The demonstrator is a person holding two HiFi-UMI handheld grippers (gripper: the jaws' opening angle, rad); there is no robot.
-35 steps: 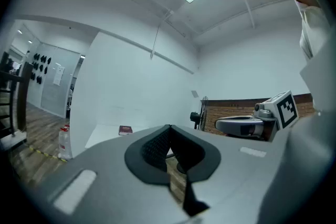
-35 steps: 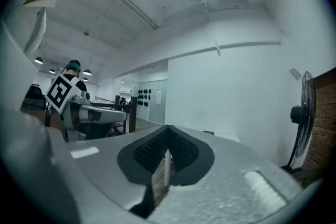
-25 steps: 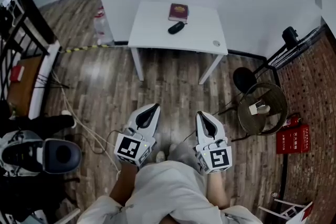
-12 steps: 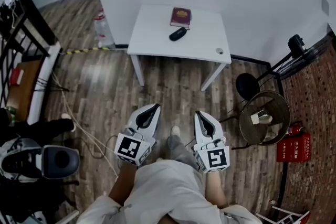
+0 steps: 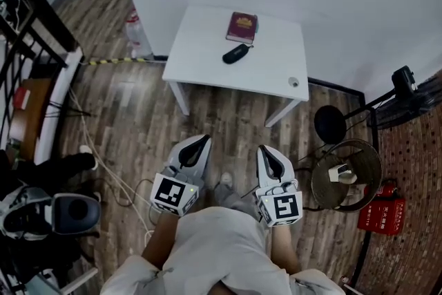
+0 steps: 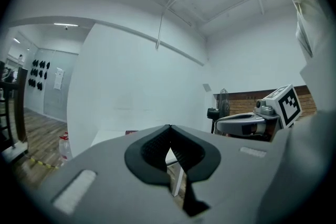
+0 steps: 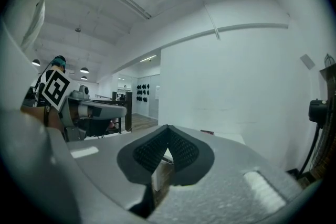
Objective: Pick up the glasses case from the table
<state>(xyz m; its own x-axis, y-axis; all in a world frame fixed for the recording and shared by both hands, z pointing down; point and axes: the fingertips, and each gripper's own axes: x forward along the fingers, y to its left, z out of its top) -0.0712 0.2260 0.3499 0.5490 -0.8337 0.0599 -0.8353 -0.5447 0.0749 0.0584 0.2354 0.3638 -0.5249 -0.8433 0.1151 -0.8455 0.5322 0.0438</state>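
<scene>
A dark glasses case (image 5: 234, 54) lies near the middle of a small white table (image 5: 207, 59) against the wall, just in front of a maroon book (image 5: 242, 27). Both grippers hang in front of the person, well short of the table, over the wood floor. The left gripper (image 5: 202, 140) is shut with nothing in it, its tips meeting in the left gripper view (image 6: 169, 127). My right gripper (image 5: 264, 149) is shut and empty too, jaws closed in the right gripper view (image 7: 168, 126). The table's edge shows past both jaws.
A small round object (image 5: 294, 82) lies at the table's near right corner. A plastic bottle (image 5: 135, 33) stands on the floor left of the table. A wire basket (image 5: 345, 173), black stool (image 5: 331, 124) and red box (image 5: 381, 213) stand to the right; cables (image 5: 97, 155) trail on the left.
The table and glasses case have come lower and larger in the head view as the person walks towards them. Both grippers stay shut and side by side.
</scene>
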